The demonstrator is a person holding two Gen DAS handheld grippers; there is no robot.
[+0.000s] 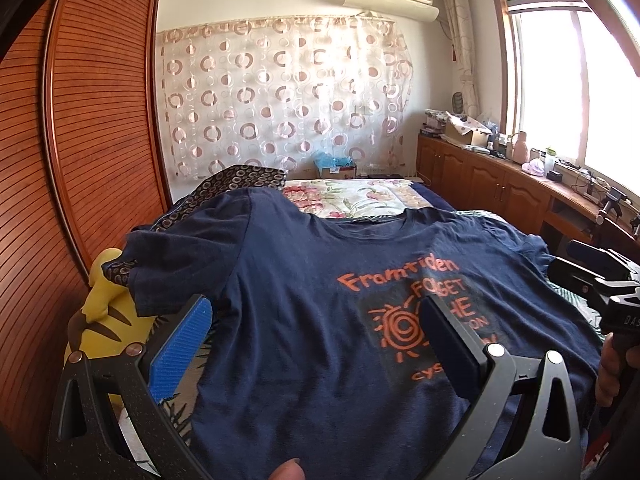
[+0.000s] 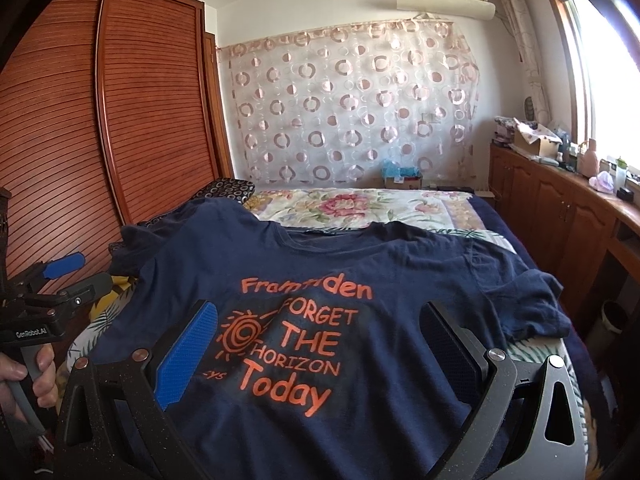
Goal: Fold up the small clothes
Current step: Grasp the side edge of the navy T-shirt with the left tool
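Observation:
A navy T-shirt (image 1: 304, 280) (image 2: 384, 280) with orange lettering lies spread face up on the bed, collar toward the far wall. My left gripper (image 1: 316, 320) hovers open over its left half, with nothing between its blue and black pads. Over the printed middle, my right gripper (image 2: 320, 328) is open too and empty. The shirt's left sleeve (image 1: 168, 264) drapes toward the bed edge; its right sleeve (image 2: 532, 308) lies crumpled. Each gripper shows in the other's view, held by a hand: the right gripper (image 1: 588, 276) and the left gripper (image 2: 60, 276).
A floral quilt (image 2: 352, 204) covers the bed beyond the shirt. A yellow plush toy (image 1: 104, 320) sits at the bed's left edge beside the slatted wooden wardrobe (image 1: 80, 120). A patterned dark pillow (image 1: 240, 180) lies behind the shirt. Cluttered wooden cabinets (image 2: 560, 208) run under the window at right.

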